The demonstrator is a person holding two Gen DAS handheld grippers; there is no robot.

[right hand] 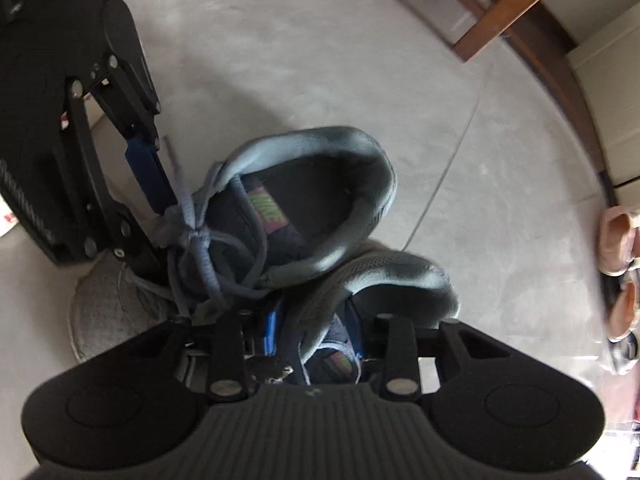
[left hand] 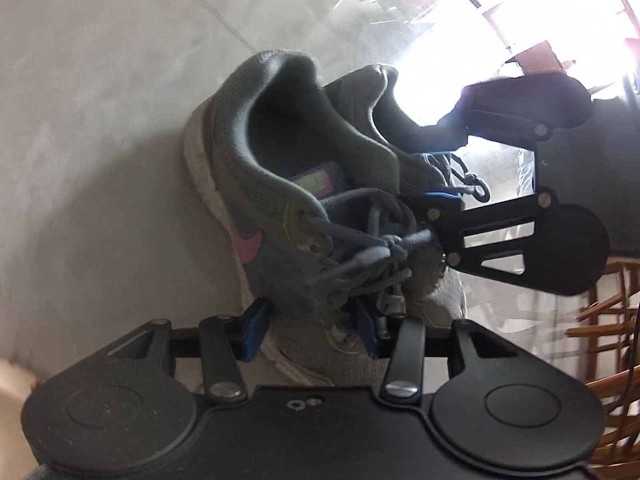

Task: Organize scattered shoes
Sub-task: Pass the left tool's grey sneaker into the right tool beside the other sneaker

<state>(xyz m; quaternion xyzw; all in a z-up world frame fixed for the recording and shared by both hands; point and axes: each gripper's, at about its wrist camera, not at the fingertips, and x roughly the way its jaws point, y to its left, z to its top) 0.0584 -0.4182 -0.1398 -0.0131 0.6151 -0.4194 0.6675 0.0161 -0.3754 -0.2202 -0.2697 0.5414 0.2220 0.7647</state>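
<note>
Two grey sneakers with grey laces lie side by side above a pale floor. In the left wrist view my left gripper is shut on the near sneaker, its blue pads on either side of the laced front; this shoe has a pink swoosh. The second sneaker lies behind it. My right gripper comes in from the right and grips that second shoe. In the right wrist view my right gripper is shut on the near sneaker's side wall. The other sneaker lies beyond, held by the left gripper.
A pale tiled floor lies under the shoes. A wooden furniture leg and skirting stand at the back right. Other shoes line the right edge. A round grey mat lies at left. A wooden chair stands at right.
</note>
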